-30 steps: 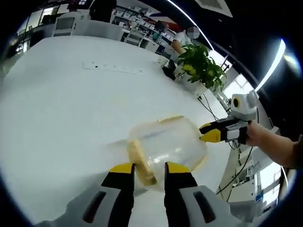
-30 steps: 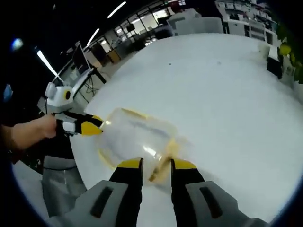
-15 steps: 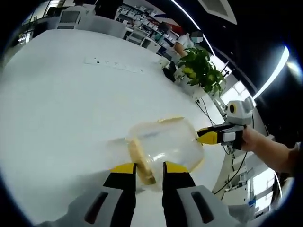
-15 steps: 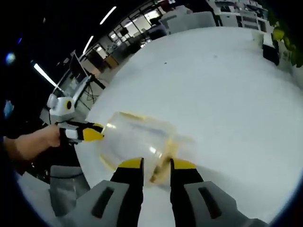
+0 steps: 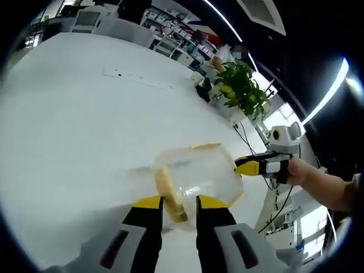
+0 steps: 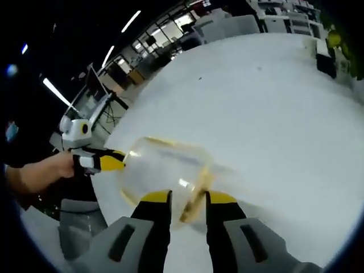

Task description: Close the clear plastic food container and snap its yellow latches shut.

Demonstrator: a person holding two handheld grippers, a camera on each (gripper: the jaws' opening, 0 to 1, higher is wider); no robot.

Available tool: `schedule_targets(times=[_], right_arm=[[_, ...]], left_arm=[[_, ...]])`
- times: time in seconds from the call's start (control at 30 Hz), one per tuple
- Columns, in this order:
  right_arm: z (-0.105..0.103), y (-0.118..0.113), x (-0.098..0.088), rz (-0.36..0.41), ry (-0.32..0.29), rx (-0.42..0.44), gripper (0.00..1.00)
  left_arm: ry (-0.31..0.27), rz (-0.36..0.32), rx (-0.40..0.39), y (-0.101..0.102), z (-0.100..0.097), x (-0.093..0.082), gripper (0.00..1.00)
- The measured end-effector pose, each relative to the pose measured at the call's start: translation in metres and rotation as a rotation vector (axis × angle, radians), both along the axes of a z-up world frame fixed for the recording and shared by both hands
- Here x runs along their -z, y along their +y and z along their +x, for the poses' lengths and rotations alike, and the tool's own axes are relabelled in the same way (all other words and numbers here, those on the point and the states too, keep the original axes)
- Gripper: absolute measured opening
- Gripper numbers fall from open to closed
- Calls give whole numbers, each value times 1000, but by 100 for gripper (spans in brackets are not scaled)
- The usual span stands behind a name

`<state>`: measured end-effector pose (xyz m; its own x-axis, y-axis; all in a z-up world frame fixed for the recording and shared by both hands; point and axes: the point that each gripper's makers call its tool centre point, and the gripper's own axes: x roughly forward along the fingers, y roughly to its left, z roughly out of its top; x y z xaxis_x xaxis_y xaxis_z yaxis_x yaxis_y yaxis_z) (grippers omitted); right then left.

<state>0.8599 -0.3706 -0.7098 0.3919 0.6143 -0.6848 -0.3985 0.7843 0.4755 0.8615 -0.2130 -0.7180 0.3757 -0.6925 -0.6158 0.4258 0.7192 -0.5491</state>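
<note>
While both grippers flank the clear plastic food container [image 5: 199, 173] | left gripper [image 5: 176, 200] narrow astride yellow latch [image 5: 169, 193] | right gripper [image 6: 187, 196] narrow likewise | squeeze squarely, pressing evenly.

Your left tongs [image 5: 174, 203] reach forward, their yellow-tipped jaws parallel with a narrow gap between them, a yellow latch [image 5: 170, 196] lying in that gap. Your right tongs [image 6: 187, 200] point ahead the same way, jaws set close either side of another latch [image 6: 196, 199]. Seen from the left gripper view, your right hand [image 5: 300, 172] grips its tool with the forearm stretched out behind; from the right gripper view, your left hand [image 6: 42, 173] does likewise.
</note>
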Motion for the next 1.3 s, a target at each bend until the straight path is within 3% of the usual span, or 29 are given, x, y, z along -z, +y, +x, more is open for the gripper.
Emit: schedule_targets(times=[0.13, 0.3, 0.67, 0.9, 1.3], right_arm=[[-3, 2, -3, -11, -8, -30, 25], [-3, -1, -8, -54, -51, -63, 23], [7, 11, -23, -160, -209, -191, 18], [11, 32, -27, -176, -269, -285, 14], [21, 53, -18, -177, -286, -355, 8]], left_arm=[[-24, 30, 24, 1, 1, -2, 16], [-62, 66, 61, 2, 4, -8, 17], [-245, 204, 241, -8, 20, -36, 17], [-336, 200, 375, -36, 19, -50, 15], [-377, 215, 496, -65, 9, -42, 12]])
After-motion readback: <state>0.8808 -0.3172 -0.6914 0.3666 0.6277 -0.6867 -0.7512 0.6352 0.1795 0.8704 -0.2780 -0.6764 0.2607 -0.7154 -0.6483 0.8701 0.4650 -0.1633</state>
